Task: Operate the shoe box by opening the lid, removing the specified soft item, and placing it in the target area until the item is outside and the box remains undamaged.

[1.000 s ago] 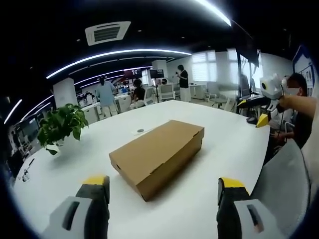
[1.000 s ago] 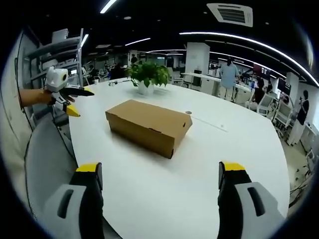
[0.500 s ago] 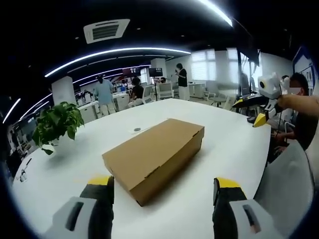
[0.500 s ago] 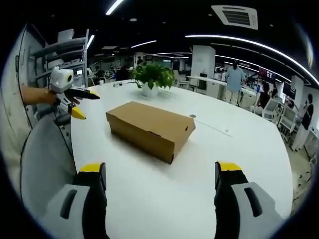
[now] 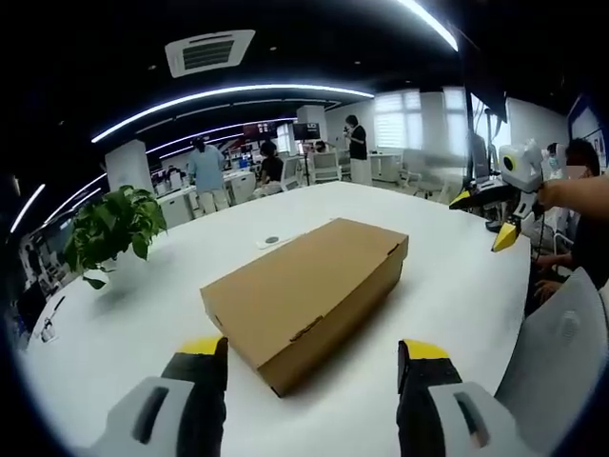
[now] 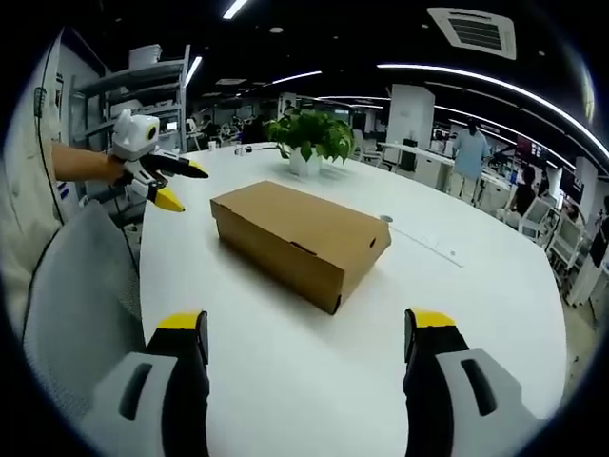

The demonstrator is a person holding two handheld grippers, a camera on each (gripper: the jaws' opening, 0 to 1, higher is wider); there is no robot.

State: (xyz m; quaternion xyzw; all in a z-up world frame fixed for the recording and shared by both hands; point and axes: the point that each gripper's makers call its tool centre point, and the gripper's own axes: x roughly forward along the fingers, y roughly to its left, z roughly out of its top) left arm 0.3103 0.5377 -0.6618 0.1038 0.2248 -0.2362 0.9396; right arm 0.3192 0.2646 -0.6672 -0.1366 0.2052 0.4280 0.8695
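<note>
A brown cardboard shoe box (image 5: 304,290) lies on the white table (image 5: 447,286) with its lid closed; in the right gripper view the shoe box (image 6: 300,240) sits mid-table. My left gripper (image 5: 311,352) is open, its yellow-tipped jaws just short of the box's near corner. My right gripper (image 6: 303,326) is open too, a little back from the box's near end. The right gripper (image 5: 497,214) comes into the left gripper view at the right, held above the table edge. The left gripper (image 6: 171,184) comes into the right gripper view at the left.
A potted green plant (image 5: 109,233) stands on the table beyond the box, also the plant (image 6: 309,138) behind it. A small round disc (image 5: 272,241) lies near the box. A grey chair back (image 6: 81,295) is beside the table edge. People stand at desks in the background.
Both cameras have moved closer to the box, which looks larger now. The jaws of each gripper stand slightly narrower than a second ago.
</note>
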